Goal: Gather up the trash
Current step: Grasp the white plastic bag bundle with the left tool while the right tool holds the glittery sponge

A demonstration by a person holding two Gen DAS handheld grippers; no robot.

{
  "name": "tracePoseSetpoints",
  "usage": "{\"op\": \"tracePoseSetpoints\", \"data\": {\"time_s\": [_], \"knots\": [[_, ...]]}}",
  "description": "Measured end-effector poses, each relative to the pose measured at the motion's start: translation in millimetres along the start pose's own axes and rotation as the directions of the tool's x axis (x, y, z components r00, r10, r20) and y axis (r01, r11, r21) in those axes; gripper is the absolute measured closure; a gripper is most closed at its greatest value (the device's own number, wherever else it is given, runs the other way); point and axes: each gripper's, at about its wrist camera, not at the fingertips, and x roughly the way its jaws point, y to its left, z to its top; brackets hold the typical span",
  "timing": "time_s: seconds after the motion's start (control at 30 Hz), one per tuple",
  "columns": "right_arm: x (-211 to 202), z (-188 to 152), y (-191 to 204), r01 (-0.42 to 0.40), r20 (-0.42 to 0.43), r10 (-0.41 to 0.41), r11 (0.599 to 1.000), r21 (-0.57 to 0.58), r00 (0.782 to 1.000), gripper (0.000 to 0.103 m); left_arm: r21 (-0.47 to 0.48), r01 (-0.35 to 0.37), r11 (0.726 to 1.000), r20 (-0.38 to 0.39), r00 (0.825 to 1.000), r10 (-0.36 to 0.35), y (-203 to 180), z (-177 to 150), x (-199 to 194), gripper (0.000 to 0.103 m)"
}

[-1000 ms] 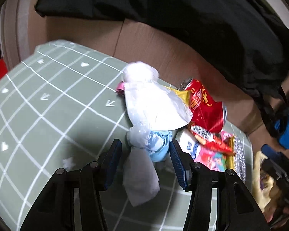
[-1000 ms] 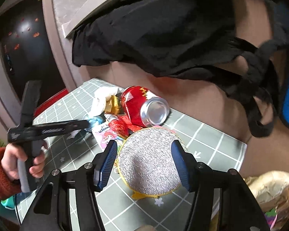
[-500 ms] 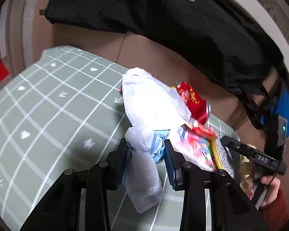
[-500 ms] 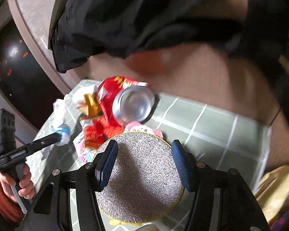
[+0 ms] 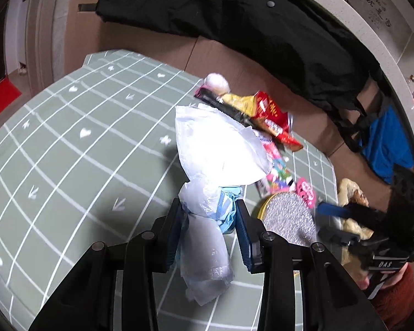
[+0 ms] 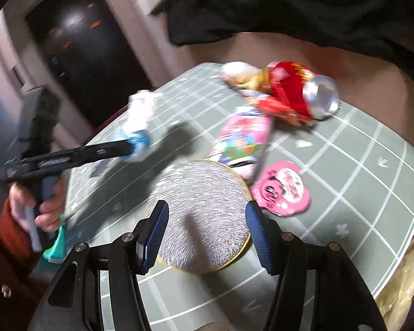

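My left gripper (image 5: pixel 210 215) is shut on a crumpled white and blue plastic bag (image 5: pixel 207 182) and holds it above the green checked table (image 5: pixel 69 151); it also shows in the right wrist view (image 6: pixel 136 140). My right gripper (image 6: pixel 207 229) is open over a round silver glitter lid with a gold rim (image 6: pixel 201 193), not touching it. Beyond lie a red can (image 6: pixel 303 91), a pink snack wrapper (image 6: pixel 243 140), a pink round sticker (image 6: pixel 281 187) and red and yellow wrappers (image 5: pixel 265 115).
A black coat (image 5: pixel 248 33) hangs over a brown cardboard wall (image 5: pixel 234 63) behind the table. A gold foil bag (image 6: pixel 400 284) sits off the table's right edge. A blue item (image 5: pixel 386 140) lies at the far right.
My left gripper has lifted the plastic bag up and left, off the trash pile. My right gripper has swung left and lower over the glitter lid, still open.
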Motion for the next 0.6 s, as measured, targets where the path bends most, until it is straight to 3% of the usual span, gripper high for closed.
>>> {"op": "tracePoseSetpoints", "data": {"time_s": [0.1, 0.17, 0.3, 0.37, 0.6], "knots": [[-8, 6, -3, 0.151, 0.033, -0.151, 0.988, -0.009, 0.988, 0.047, -0.004, -0.001, 1.000, 0.003, 1.000, 0.001, 1, -6, -5, 0.065], [-12, 8, -15, 0.209, 0.050, -0.211, 0.977, 0.042, 0.976, 0.047, 0.011, -0.009, 1.000, 0.018, 1.000, 0.009, 2, -10, -11, 0.065], [-13, 2, -35, 0.170, 0.040, -0.175, 0.978, 0.118, 0.984, 0.052, 0.004, -0.004, 1.000, 0.025, 1.000, 0.004, 5, -14, -18, 0.065], [-8, -1, -39, 0.160, 0.024, -0.166, 0.976, 0.149, 0.986, 0.061, -0.009, -0.001, 1.000, 0.022, 1.000, 0.001, 7, -15, -19, 0.065], [10, 5, -55, 0.223, 0.014, -0.234, 0.943, 0.247, 0.972, 0.061, 0.002, 0.014, 1.000, 0.020, 1.000, -0.014, 0, -24, -25, 0.065]]}}
